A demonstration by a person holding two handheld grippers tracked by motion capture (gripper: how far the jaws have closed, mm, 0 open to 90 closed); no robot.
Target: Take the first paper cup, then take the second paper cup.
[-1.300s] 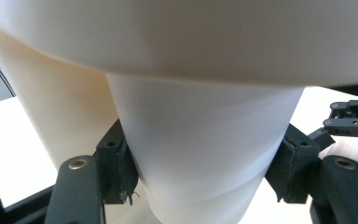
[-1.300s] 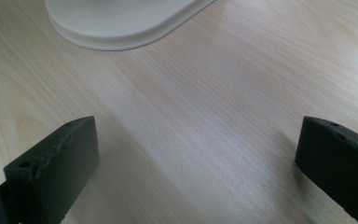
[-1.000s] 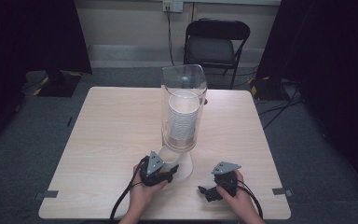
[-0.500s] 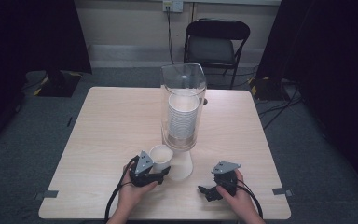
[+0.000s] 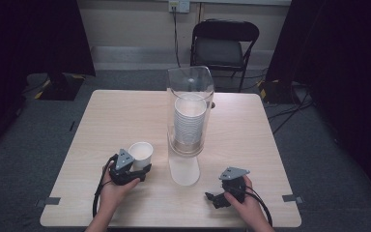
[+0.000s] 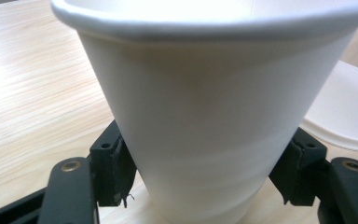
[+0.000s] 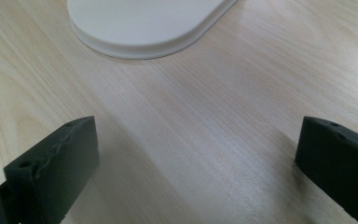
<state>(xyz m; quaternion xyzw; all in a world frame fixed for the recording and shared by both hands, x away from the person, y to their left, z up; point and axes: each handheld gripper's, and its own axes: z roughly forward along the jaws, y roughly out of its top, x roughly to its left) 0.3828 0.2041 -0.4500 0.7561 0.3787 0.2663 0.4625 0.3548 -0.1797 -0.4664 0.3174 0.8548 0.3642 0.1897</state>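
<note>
Paper cup (image 6: 200,116) stands upright on the surface (image 5: 251,145) between the jaws of the left gripper (image 5: 142,170). These have just been opening and now loosely flank its wall. Risk: a pad dragging on withdrawal tips the light cup. The right gripper (image 7: 196,158) has its jaws spread and empty, with the white base (image 7: 149,23) ahead of them.

Cup (image 5: 141,153) was plain white, dispenser base (image 5: 184,170) off-white, tube (image 5: 190,113) clear. Surface (image 5: 125,111) was pale woodgrain. Hand-held gripper pads (image 6: 114,170) were black, top plates (image 5: 124,159) grey.
</note>
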